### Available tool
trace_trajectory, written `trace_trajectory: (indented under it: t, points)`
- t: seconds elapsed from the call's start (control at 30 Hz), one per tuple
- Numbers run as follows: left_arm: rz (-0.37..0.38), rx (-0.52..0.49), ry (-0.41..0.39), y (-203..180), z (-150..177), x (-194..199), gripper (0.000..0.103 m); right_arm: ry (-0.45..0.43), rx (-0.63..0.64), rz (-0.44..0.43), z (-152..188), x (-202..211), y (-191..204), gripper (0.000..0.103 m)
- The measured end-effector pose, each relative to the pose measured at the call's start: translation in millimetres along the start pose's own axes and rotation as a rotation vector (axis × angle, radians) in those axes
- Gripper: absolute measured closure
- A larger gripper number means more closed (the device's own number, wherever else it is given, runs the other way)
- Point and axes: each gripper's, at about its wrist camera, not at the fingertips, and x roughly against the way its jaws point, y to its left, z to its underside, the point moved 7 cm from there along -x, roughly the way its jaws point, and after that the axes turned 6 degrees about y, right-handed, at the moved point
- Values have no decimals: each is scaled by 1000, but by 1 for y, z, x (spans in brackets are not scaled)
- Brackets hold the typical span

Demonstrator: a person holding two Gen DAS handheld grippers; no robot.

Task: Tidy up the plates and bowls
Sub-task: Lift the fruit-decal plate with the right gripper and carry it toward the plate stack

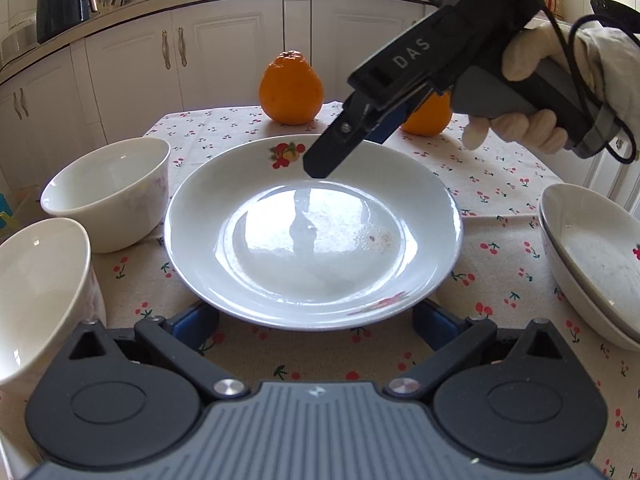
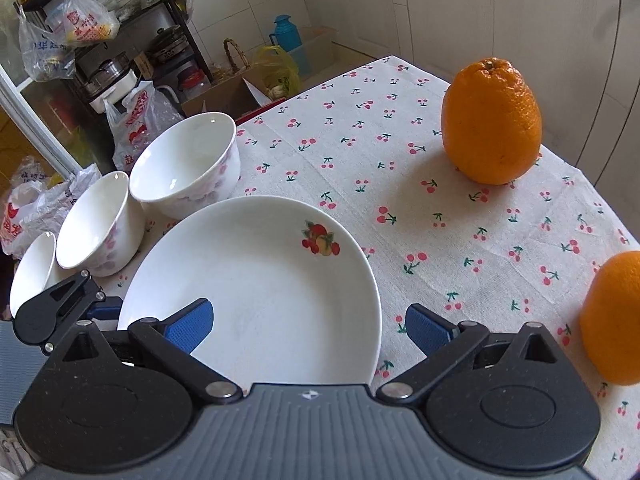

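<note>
Two bowls (image 1: 108, 192) at left of the cloth (image 1: 500, 168) – third bowl (image 2: 34, 268) shows only in the right view. Centre: plate (image 1: 312, 232) with fruit print, flat on the cloth. Left gripper (image 1: 316, 320) spread wide, pads low either side of the plate's near rim. Right gripper (image 2: 308, 324) also wide – one pad over the plate, one outside its rim. Orange (image 1: 290, 88) behind. Far right: stacked plates (image 1: 592, 264)

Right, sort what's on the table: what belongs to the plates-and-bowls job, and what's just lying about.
Job:
- fruit-print plate
- stacked plates
- far bowl
- near bowl
- third bowl

Lying about:
- two oranges
- cherry tablecloth
</note>
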Motion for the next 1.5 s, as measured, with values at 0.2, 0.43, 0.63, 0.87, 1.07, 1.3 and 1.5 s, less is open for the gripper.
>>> trace_trajectory:
  t: [0.2, 0.43, 0.63, 0.87, 1.07, 1.3, 1.5]
  points:
    - [1, -4, -6, -1, -1, 1, 1, 20, -2, -89, -12, -13, -3, 0]
    - [-12, -6, -13, 0, -2, -1, 3, 15, -20, -160, -17, -19, -6, 6]
    - [-14, -6, -14, 0, -2, -2, 3, 13, -37, -212, -21, -20, -6, 10]
    - [-20, -14, -15, 0, -2, -2, 3, 24, -41, -218, -21, -18, -3, 11]
    - [-13, -22, -14, 0, -1, -1, 2, 27, -54, -213, -20, -17, -2, 11]
    - [9, -39, -19, -2, -4, 9, 3, 25, -65, -193, -14, -11, 1, 10]
    - [24, -62, -13, -6, -3, 20, 3, 5, -78, -188, -7, 3, 9, 10]
